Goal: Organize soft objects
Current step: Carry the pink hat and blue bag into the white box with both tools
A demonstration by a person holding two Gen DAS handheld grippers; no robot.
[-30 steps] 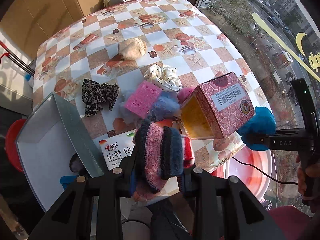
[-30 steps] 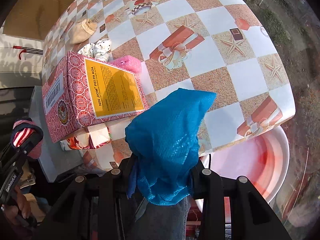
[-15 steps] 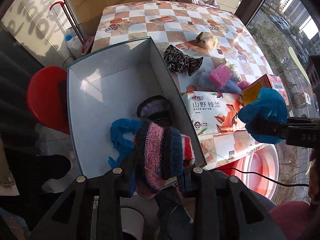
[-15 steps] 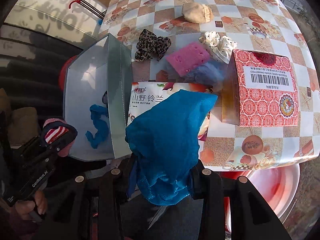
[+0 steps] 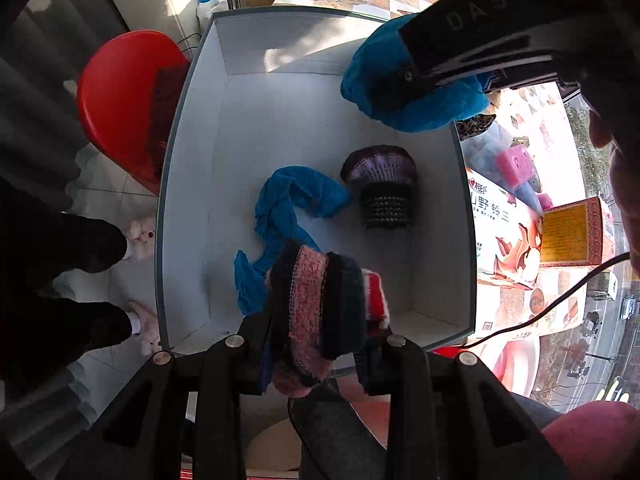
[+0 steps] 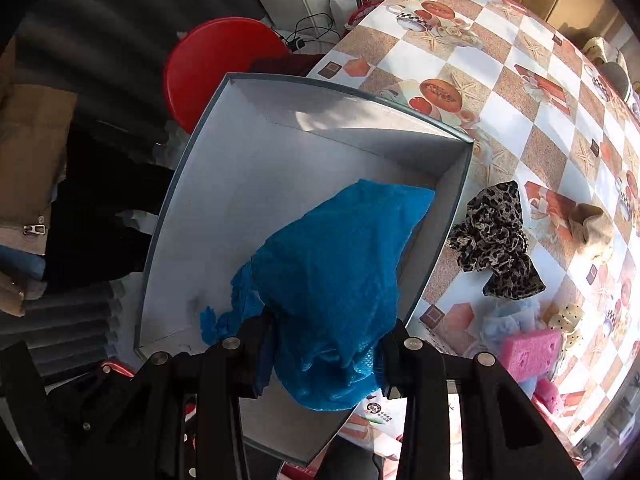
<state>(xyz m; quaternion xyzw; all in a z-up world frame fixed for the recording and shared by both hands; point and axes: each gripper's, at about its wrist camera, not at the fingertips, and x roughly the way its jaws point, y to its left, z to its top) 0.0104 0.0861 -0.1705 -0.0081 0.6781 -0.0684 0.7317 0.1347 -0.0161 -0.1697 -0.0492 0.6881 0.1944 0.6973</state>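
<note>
Both jaws pinch cloth: left gripper a striped knit sock, right gripper a crinkly blue cloth. Beneath them the white box has bare floor towards its straight walls.

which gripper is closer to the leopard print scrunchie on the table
Right. The right gripper, shut on a blue cloth, hangs over the box beside the leopard scrunchie; the left gripper is at the box's opposite end.

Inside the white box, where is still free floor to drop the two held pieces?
In the white box, the far end under the sunlit wall is bare, also the strip along the left wall. The middle is crowded: blue cloth and knitted item.
</note>
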